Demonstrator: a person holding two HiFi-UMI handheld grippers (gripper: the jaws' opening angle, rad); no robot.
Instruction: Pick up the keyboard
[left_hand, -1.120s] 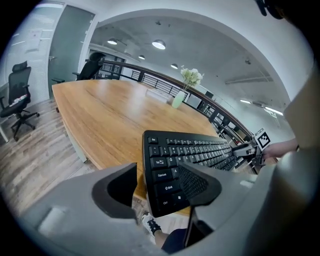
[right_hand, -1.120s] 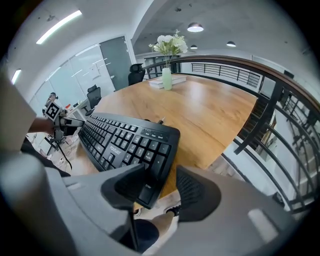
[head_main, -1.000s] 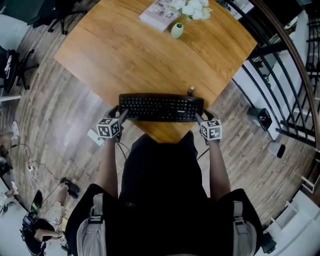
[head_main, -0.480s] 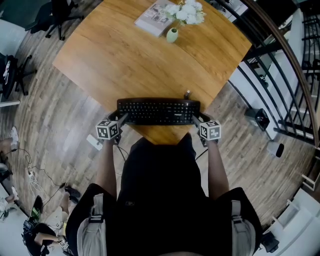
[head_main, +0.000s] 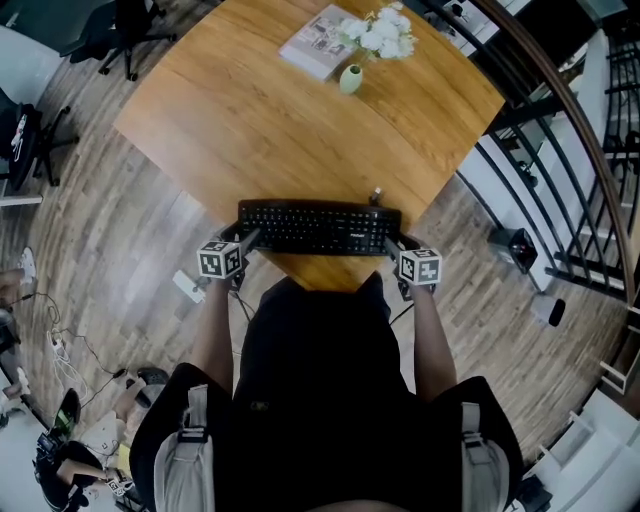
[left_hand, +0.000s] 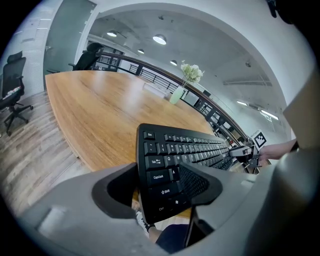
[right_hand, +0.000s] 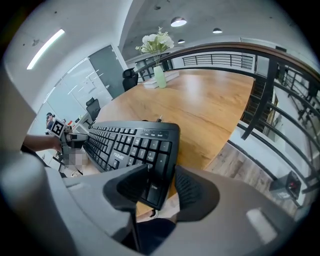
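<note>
Jaws of the left gripper (head_main: 246, 238) stand spread as wide as they go, with the left end of the keyboard (head_main: 318, 227) between them: in the left gripper view one jaw lies over the keys near that end while the other stands clear of the keyboard's edge, so nothing is pinched. On the right gripper (head_main: 392, 244) the jaws have just been closing round the keyboard's right end; one jaw overlaps the outer keys and the other sits just beside the end edge, where a thin strip of light shows between pad and plastic, so they are not clamped on it. Wood-plank floor (head_main: 110, 250) runs round a big wooden desk (head_main: 270, 110), and a dark curved railing (head_main: 560, 150) sweeps along the right side of the head view. The person stands at the desk's near corner in a black top (head_main: 320, 380), both forearms reaching forward to the grippers. Across that corner lies the black keyboard, keys up, its long side square to the person and both ends overhanging the desk's slanting edges. Near the far edge, well apart from the keyboard, a book (head_main: 318, 42) lies flat, and just beside it a small pale green vase (head_main: 351, 79) stands upright holding white flowers (head_main: 380, 30).
</note>
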